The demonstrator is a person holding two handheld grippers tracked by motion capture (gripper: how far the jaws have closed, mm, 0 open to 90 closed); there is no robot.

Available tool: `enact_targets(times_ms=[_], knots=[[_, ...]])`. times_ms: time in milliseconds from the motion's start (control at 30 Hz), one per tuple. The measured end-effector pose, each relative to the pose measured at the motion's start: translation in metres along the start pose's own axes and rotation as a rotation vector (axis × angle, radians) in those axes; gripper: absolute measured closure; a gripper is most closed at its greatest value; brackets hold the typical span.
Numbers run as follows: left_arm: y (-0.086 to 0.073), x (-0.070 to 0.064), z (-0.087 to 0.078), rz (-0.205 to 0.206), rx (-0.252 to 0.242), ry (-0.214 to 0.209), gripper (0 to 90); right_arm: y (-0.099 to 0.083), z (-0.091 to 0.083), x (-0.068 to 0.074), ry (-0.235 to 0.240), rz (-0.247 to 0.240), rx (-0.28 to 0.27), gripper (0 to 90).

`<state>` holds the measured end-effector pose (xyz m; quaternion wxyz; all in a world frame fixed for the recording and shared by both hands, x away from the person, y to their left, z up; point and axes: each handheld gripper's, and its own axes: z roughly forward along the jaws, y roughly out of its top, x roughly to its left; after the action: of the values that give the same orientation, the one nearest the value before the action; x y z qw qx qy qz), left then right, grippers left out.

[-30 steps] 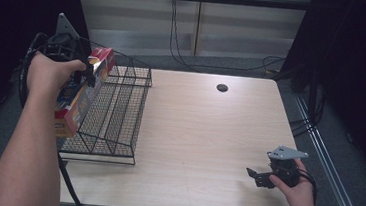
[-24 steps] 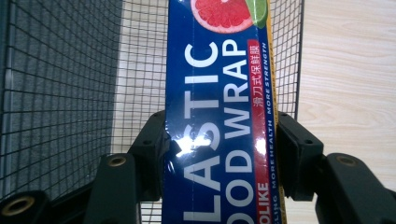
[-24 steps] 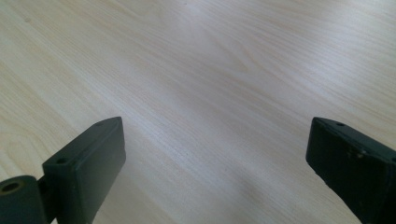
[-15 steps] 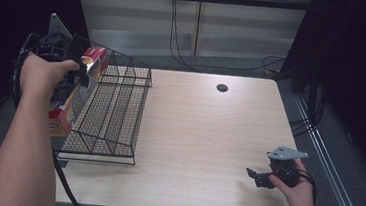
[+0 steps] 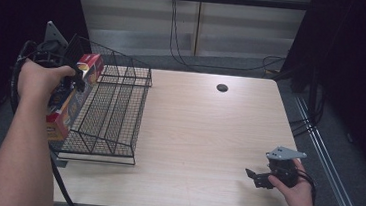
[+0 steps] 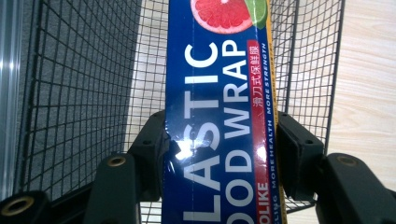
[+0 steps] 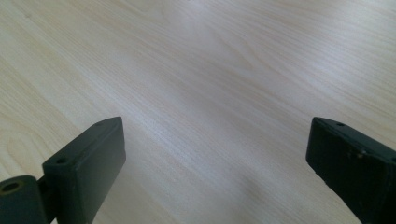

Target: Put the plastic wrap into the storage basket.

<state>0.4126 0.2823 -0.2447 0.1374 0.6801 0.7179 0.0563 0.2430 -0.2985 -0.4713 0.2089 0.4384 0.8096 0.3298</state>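
Observation:
A long blue box of plastic food wrap (image 5: 65,113) with a red end hangs tilted at the left side of the black wire basket (image 5: 118,127). My left gripper (image 5: 76,77) is shut on the box near its upper part. In the left gripper view the box (image 6: 219,116) runs up between the two jaws, over the basket mesh (image 6: 84,70). My right gripper (image 5: 256,178) rests low over the table's near right corner, open, with bare wood between its jaws (image 7: 217,135).
The light wooden table (image 5: 203,135) carries the basket at its left side. A small dark cable hole (image 5: 222,88) sits near the far edge. Cables lie on the floor beyond the table, and a metal rail runs along the right.
My left hand has shifted slightly left and down with the box still gripped. The right gripper has not moved.

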Motion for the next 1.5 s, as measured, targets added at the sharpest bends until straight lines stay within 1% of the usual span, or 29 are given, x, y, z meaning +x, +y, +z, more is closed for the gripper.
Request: enact_targets(times_ms=[133, 167, 300, 367, 400, 500, 567, 733, 767, 800, 833, 900, 1033, 1067, 1133, 1167, 1200, 1233, 1267, 1300, 1333, 1367, 1433, 1467, 1500], knots=[[-0.001, 0.002, 0.002, 0.003, 0.003, 0.006, 44.5, 0.0, 0.0, 0.0, 0.002, -0.003, -0.004, 4.7], [-0.001, 0.001, 0.003, -0.004, 0.002, 0.012, 44.5, 0.0, 0.0, 0.0, 0.003, -0.004, -0.003, 4.6], [-0.001, 0.002, 0.006, -0.006, 0.005, 0.011, 44.5, 0.0, 0.001, 0.0, 0.005, -0.005, -0.002, 4.7], [-0.001, 0.004, 0.008, 0.01, 0.008, 0.021, 44.5, 0.0, 0.001, 0.0, 0.0, -0.004, 0.0, 4.6], [-0.002, 0.003, 0.009, -0.009, 0.009, 0.013, 44.4, 0.0, 0.001, 0.0, -0.001, -0.004, 0.001, 4.7], [-0.002, 0.004, 0.011, 0.005, 0.017, 0.011, 44.4, 0.0, 0.001, 0.0, 0.0, -0.006, 0.0, 4.7], [-0.001, 0.004, 0.013, -0.005, 0.011, 0.009, 44.4, 0.0, 0.001, 0.0, 0.002, -0.002, 0.0, 4.6], [-0.002, 0.005, 0.017, -0.003, 0.022, 0.015, 44.4, 0.0, 0.001, 0.0, 0.005, -0.003, -0.001, 4.6], [-0.002, 0.006, 0.018, 0.011, 0.026, 0.024, 44.4, 0.0, 0.0, 0.0, 0.004, -0.004, -0.002, 4.6], [-0.002, 0.006, 0.019, 0.014, 0.025, 0.036, 44.3, 0.0, 0.0, 0.0, 0.003, -0.004, -0.003, 4.6], [-0.003, 0.006, 0.02, 0.011, 0.031, 0.026, 44.3, 0.0, 0.0, 0.0, 0.003, -0.004, -0.003, 4.6], [-0.003, 0.007, 0.021, 0.015, 0.031, 0.031, 44.3, 0.0, 0.0, 0.0, 0.006, -0.004, -0.001, 4.7], [-0.003, 0.007, 0.023, 0.003, 0.029, 0.027, 44.3, 0.0, 0.001, 0.0, 0.003, -0.01, 0.003, 4.6], [-0.003, 0.007, 0.025, -0.006, 0.028, 0.019, 44.2, 0.0, 0.001, 0.001, 0.002, -0.005, 0.002, 4.7], [-0.003, 0.008, 0.026, 0.011, 0.033, 0.025, 44.2, 0.0, 0.001, 0.001, 0.002, -0.008, 0.003, 4.7], [-0.003, 0.007, 0.027, 0.008, 0.034, 0.029, 44.1, 0.0, 0.001, 0.001, 0.003, -0.006, 0.005, 4.7], [-0.003, 0.008, 0.028, 0.018, 0.037, 0.035, 44.1, 0.0, 0.001, 0.001, 0.006, -0.009, 0.004, 4.6], [-0.004, 0.007, 0.029, 0.007, 0.04, 0.031, 44.1, 0.0, 0.001, 0.001, 0.006, -0.008, 0.005, 4.7], [-0.004, 0.008, 0.03, 0.013, 0.043, 0.037, 44.1, 0.0, 0.001, 0.001, 0.01, -0.007, 0.003, 4.7], [-0.004, 0.008, 0.031, 0.004, 0.046, 0.029, 44.0, 0.0, 0.001, 0.001, 0.007, -0.003, 0.007, 4.6], [-0.004, 0.007, 0.033, -0.015, 0.047, 0.019, 44.0, 0.0, 0.001, 0.001, 0.007, -0.004, 0.007, 4.7], [-0.004, 0.008, 0.033, -0.012, 0.045, 0.022, 43.9, 0.0, 0.001, 0.001, 0.002, -0.005, 0.007, 4.7], [-0.004, 0.009, 0.034, -0.005, 0.051, 0.025, 43.9, 0.0, 0.001, 0.001, 0.01, -0.01, 0.004, 4.6], [-0.004, 0.007, 0.035, -0.015, 0.048, 0.025, 43.9, 0.0, 0.001, 0.001, 0.01, -0.011, 0.003, 4.7], [-0.004, 0.007, 0.035, -0.015, 0.048, 0.025, 43.8, 0.0, 0.001, 0.001, 0.008, -0.008, 0.004, 4.7]])
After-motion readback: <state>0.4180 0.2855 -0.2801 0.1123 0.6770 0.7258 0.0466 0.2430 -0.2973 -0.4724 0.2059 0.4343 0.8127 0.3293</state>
